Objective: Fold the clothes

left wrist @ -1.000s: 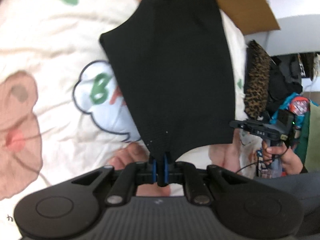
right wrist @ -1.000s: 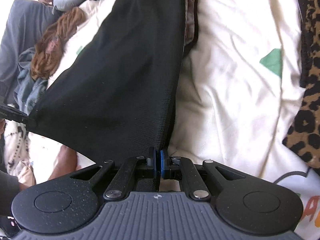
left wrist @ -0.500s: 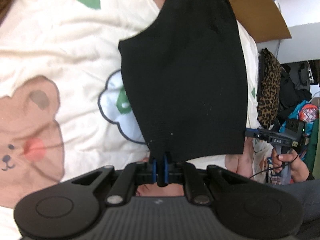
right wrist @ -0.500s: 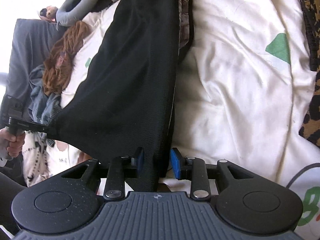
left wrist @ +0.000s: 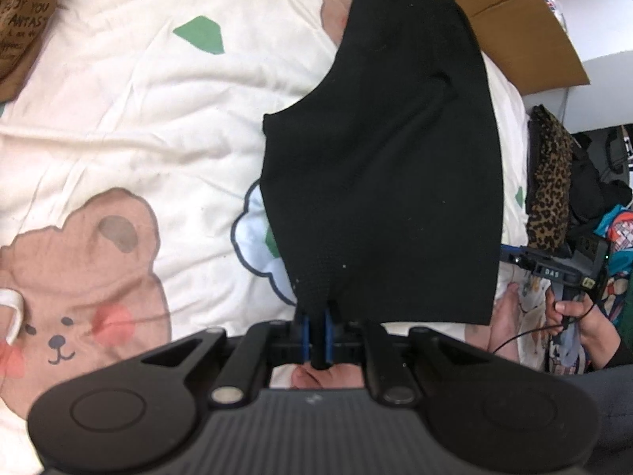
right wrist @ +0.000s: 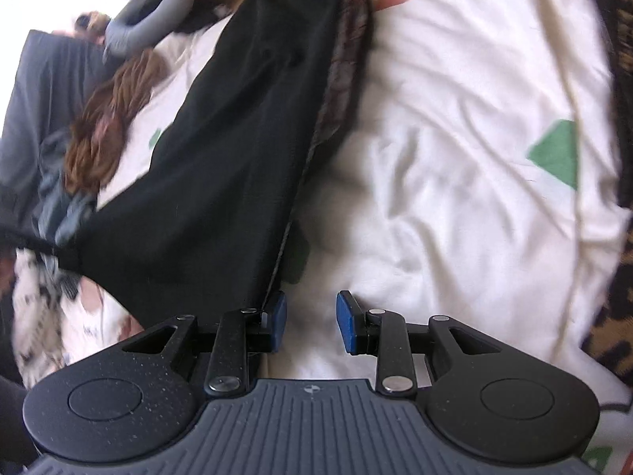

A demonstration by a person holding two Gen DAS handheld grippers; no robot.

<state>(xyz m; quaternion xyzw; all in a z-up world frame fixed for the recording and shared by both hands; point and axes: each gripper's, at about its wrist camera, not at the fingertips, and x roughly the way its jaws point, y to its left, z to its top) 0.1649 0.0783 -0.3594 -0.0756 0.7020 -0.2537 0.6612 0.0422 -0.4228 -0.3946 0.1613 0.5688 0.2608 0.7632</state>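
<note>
A black garment (left wrist: 387, 166) hangs stretched over the cream bear-print quilt (left wrist: 118, 118). My left gripper (left wrist: 315, 332) is shut on its near corner, and the cloth fans out away from the pads. In the right wrist view the same black garment (right wrist: 221, 182) slopes down to the left, and its edge runs just beside the left fingertip (right wrist: 279, 310). My right gripper (right wrist: 310, 320) is open with only quilt (right wrist: 455, 158) showing between the blue pads. A hand (left wrist: 573, 312) holds that gripper at the garment's far lower corner.
A leopard-print garment (left wrist: 550, 182) lies at the quilt's edge, also at the right side (right wrist: 617, 297). A cardboard box (left wrist: 526, 39) stands behind. A brown garment (right wrist: 107, 118) and other clothes are piled at the left. A brown printed bag (left wrist: 19, 27) sits top left.
My right gripper opened and let go of the black garment's corner, which now lies left of its fingers. My left gripper kept its grip and shifted, showing more of the bear print.
</note>
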